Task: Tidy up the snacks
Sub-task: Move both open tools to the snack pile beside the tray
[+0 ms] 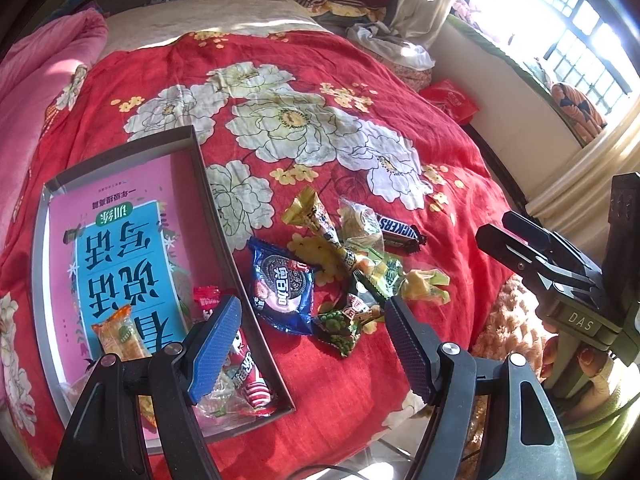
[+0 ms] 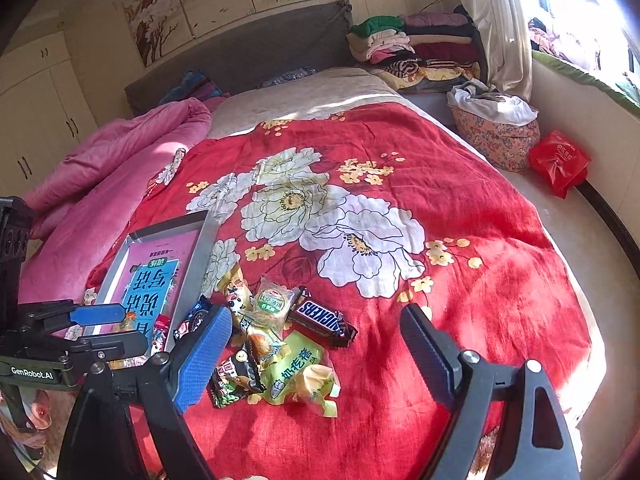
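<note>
— Both tools are hanging wide with nothing between their pads: the left tool over the gap between the grey tray and the snack pile, the right tool over the pile's near edge.

— What is worrying you?

— The loose snacks are lying overlapped on the red bedspread: the Oreo pack just beside the tray wall, the green pea packet touching it, the Snickers bar at the far side. Closing on one crinkly wrapper is likely dragging a neighbour along (they are all touching).

— And the tray?

— It is already holding a few packets and sitting on soft bedding, so pressing on its rim is probably tipping it.
</note>
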`<action>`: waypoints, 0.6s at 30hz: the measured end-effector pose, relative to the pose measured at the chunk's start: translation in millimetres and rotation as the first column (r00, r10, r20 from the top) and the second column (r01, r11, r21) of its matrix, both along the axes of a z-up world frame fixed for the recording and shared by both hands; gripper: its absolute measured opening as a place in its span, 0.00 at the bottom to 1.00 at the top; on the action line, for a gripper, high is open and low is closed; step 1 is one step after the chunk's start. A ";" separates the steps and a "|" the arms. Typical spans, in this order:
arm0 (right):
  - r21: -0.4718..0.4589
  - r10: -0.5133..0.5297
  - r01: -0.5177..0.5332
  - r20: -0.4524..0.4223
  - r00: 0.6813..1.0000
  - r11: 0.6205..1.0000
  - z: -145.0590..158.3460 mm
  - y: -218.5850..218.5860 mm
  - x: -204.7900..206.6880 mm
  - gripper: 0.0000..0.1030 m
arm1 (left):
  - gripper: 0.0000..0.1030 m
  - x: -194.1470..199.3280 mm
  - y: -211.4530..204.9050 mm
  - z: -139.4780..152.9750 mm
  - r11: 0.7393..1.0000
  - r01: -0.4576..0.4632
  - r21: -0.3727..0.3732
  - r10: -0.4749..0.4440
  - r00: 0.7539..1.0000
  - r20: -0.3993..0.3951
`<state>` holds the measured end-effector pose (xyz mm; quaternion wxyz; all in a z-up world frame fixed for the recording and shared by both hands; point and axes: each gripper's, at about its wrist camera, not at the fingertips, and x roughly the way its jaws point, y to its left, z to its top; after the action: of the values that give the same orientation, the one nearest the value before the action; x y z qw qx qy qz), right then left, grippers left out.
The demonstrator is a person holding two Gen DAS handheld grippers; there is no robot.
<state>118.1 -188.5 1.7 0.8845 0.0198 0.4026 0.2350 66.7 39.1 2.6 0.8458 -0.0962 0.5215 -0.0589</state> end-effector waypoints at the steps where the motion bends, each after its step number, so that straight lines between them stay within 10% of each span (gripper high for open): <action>1: 0.001 0.001 -0.001 -0.005 1.000 1.000 -1.6 0.1 0.4 0.83 | 0.74 1.1 -0.1 -1.4 1.000 0.000 0.001 0.000 1.000 -0.003; 18: -0.071 0.027 -0.038 -0.155 0.988 0.997 -59.6 11.4 6.3 0.83 | 0.74 24.0 8.0 -32.8 0.999 -0.001 0.043 0.004 0.997 -0.076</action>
<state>124.4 -177.1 -57.9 0.8469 -0.0014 0.4784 0.2321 90.7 47.2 -30.2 0.8273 -0.0809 0.5542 -0.0431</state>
